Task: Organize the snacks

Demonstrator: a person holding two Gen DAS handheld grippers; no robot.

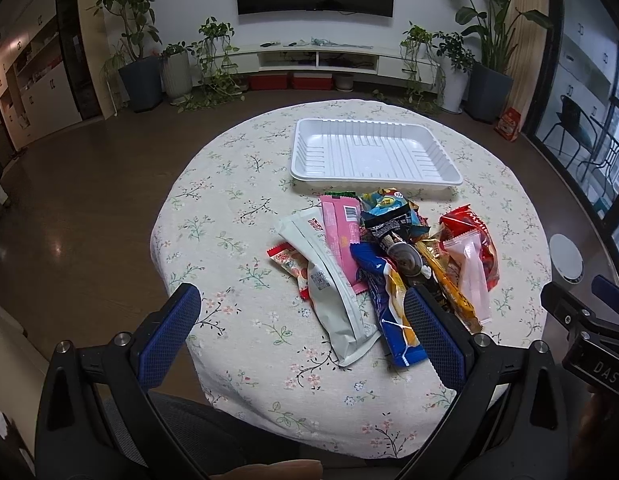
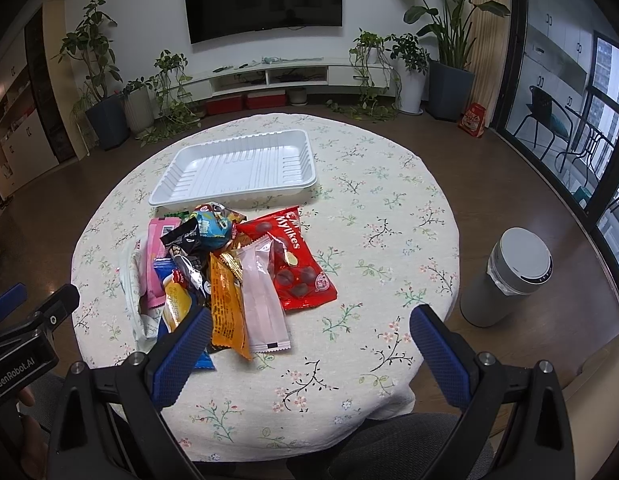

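Note:
A pile of snack packets (image 1: 385, 256) lies in the middle of the round table (image 1: 229, 208), with a long white packet (image 1: 329, 292), a pink one (image 1: 343, 240), a blue one (image 1: 385, 312) and a red bag (image 2: 293, 256). An empty white tray (image 1: 369, 152) sits beyond the pile; it also shows in the right wrist view (image 2: 237, 168). My left gripper (image 1: 301, 304) is open and empty above the table's near edge, just short of the pile. My right gripper (image 2: 309, 324) is open and empty, to the right of the pile (image 2: 225, 264).
The table has a floral cloth (image 2: 389, 240). A grey cylindrical bin (image 2: 509, 280) stands on the floor to the right. Potted plants (image 1: 137, 40), a TV console (image 1: 317, 56) and glass doors (image 2: 569, 100) ring the room. A grey chair seat is under the grippers.

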